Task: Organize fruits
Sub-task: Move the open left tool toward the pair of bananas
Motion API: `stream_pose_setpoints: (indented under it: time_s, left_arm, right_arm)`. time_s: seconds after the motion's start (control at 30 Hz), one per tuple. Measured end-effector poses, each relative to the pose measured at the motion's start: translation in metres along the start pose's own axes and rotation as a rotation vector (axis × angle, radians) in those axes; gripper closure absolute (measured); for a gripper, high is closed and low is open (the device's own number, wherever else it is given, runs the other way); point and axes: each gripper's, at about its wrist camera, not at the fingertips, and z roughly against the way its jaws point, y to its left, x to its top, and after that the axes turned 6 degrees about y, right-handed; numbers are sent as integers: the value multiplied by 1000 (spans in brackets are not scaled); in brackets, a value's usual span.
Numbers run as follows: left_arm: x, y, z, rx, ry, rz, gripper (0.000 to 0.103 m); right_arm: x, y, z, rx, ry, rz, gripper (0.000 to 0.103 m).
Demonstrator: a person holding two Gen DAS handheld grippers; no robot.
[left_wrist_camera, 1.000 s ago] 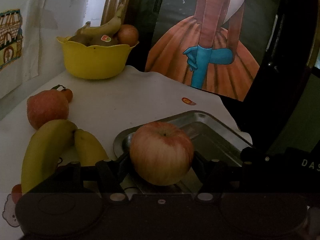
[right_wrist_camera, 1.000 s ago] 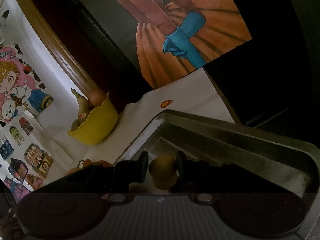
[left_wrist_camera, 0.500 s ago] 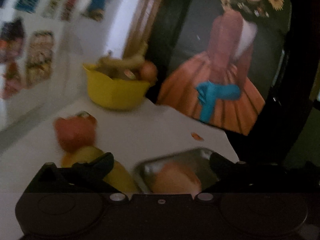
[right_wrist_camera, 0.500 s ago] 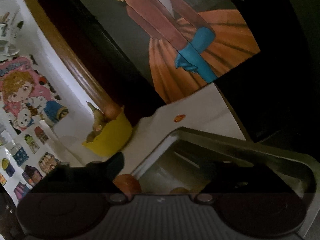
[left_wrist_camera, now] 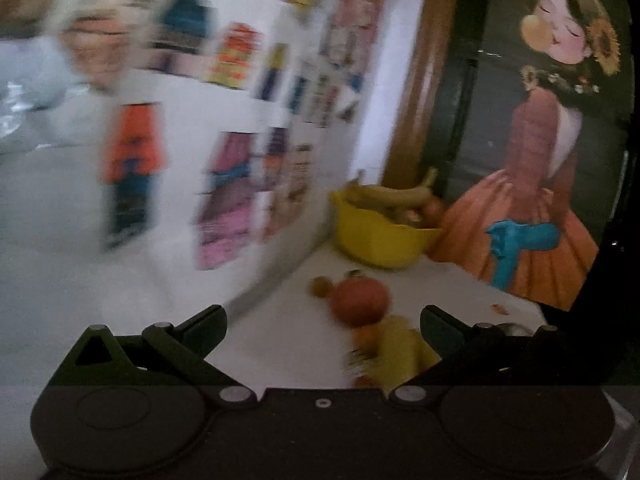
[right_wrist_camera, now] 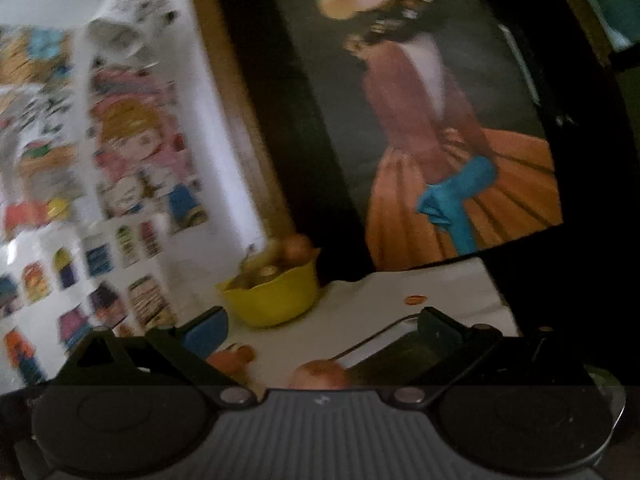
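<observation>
Both views are blurred. My left gripper (left_wrist_camera: pixel 323 322) is open and empty, raised above the white table. Below and ahead of it lie a red apple (left_wrist_camera: pixel 361 297), a small tomato (left_wrist_camera: pixel 320 286) and bananas (left_wrist_camera: pixel 398 354). A yellow bowl (left_wrist_camera: pixel 376 240) of fruit stands at the back by the wall. My right gripper (right_wrist_camera: pixel 324 324) is open and empty. An apple (right_wrist_camera: pixel 318 374) sits low between its fingers by the edge of the metal tray (right_wrist_camera: pixel 376 344). The yellow bowl (right_wrist_camera: pixel 276 294) shows behind it.
A white wall with stickers (left_wrist_camera: pixel 224 120) rises on the left. A painting of a woman in an orange skirt (left_wrist_camera: pixel 532 216) leans at the back right. A small sticker (right_wrist_camera: pixel 415 299) lies on the table. Orange fruit (right_wrist_camera: pixel 230 360) lies left of the tray.
Both grippers let go of their fruit, opened and pulled up and back from the tray. The left view swung left toward the wall.
</observation>
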Motion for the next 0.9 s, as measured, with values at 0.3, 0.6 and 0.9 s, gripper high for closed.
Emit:
stream_pose_setpoints:
  time_s: [0.3,0.6,0.9]
  left_arm:
    - [-20,53,44,65,15,-28,1]
    - [-46,65,57,53,56,-61,1]
    - [-53,63,55,45,74,-79,1]
  right_arm:
    - [-39,76,21,17,104,104,0]
    - [-79,109,28,-39,225,179,0]
    - [-92,108,25,-80,281,190,0]
